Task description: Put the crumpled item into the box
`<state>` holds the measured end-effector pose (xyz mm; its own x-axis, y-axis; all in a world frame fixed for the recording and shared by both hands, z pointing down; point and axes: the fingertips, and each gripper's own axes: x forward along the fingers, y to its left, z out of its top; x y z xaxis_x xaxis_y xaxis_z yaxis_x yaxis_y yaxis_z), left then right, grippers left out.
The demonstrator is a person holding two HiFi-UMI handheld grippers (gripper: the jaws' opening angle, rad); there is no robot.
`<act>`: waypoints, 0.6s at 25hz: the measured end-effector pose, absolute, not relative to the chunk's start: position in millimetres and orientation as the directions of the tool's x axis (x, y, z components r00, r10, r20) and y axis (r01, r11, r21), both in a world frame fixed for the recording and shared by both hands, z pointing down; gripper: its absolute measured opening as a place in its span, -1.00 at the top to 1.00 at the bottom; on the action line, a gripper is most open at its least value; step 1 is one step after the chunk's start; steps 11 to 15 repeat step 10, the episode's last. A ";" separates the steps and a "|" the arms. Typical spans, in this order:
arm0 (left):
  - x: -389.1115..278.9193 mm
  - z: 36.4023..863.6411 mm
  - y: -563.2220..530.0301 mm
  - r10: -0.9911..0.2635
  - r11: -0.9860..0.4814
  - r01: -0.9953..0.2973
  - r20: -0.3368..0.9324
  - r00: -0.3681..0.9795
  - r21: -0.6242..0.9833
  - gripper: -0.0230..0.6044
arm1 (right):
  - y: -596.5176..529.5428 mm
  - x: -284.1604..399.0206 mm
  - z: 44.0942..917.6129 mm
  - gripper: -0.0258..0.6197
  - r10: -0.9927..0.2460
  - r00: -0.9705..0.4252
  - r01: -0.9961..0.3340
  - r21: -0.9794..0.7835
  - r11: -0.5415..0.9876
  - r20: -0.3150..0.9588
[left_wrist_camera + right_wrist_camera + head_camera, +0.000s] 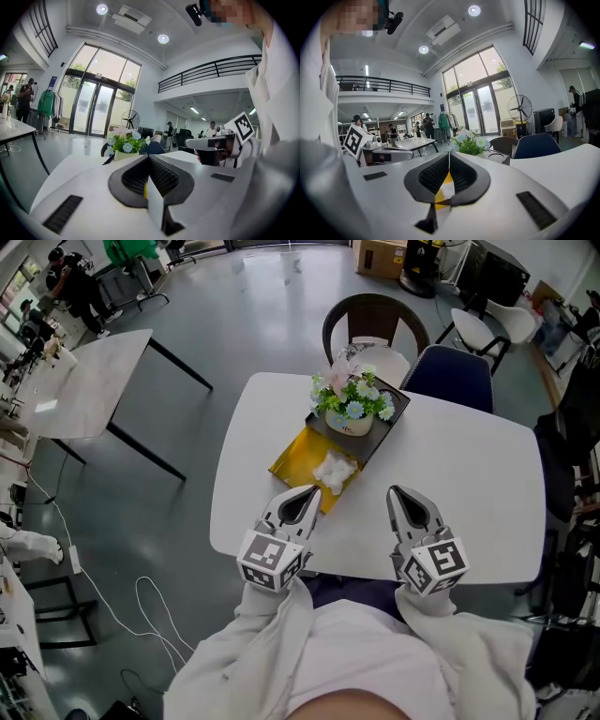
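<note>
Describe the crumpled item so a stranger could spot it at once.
On the white table, an open box lies near the middle, its black half holding a flower pot, its yellow half nearer the person. The crumpled item is the small white wad in the yellow half, the only wrinkled white thing there, in front of the pot.
</note>
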<state>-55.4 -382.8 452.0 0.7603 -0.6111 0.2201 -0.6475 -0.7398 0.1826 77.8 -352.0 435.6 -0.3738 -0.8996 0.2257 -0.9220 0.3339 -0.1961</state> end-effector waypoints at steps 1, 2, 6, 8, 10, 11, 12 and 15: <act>-55.8 452.9 -382.7 -0.611 -0.738 -0.648 0.222 0.760 0.187 0.88 | -352.1 77.1 436.3 0.82 -0.898 -0.377 -0.921 -0.196 0.336 0.228; -56.2 453.9 -382.6 -0.610 -0.737 -0.648 0.224 0.760 0.192 0.88 | -352.2 76.1 436.8 0.82 -0.897 -0.379 -0.920 -0.197 0.339 0.229; -58.4 458.9 -382.1 -0.602 -0.734 -0.646 0.239 0.762 0.209 0.88 | -353.3 70.8 436.6 0.82 -0.892 -0.387 -0.917 -0.199 0.346 0.232; -59.0 460.1 -382.6 -0.600 -0.733 -0.646 0.242 0.762 0.213 0.88 | -353.8 70.6 438.1 0.82 -0.892 -0.387 -0.917 -0.198 0.346 0.234; -58.8 461.0 -383.4 -0.599 -0.733 -0.645 0.244 0.763 0.216 0.88 | -354.6 69.8 438.0 0.82 -0.891 -0.387 -0.917 -0.200 0.346 0.235; -58.8 461.0 -383.4 -0.599 -0.733 -0.645 0.244 0.763 0.216 0.88 | -354.6 69.8 438.0 0.82 -0.891 -0.387 -0.917 -0.200 0.346 0.235; -58.8 461.0 -383.4 -0.599 -0.733 -0.645 0.244 0.763 0.216 0.88 | -354.6 69.8 438.0 0.82 -0.891 -0.387 -0.917 -0.200 0.346 0.235; -58.8 461.0 -383.4 -0.599 -0.733 -0.645 0.244 0.763 0.216 0.88 | -354.6 69.8 438.0 0.82 -0.891 -0.387 -0.917 -0.200 0.346 0.235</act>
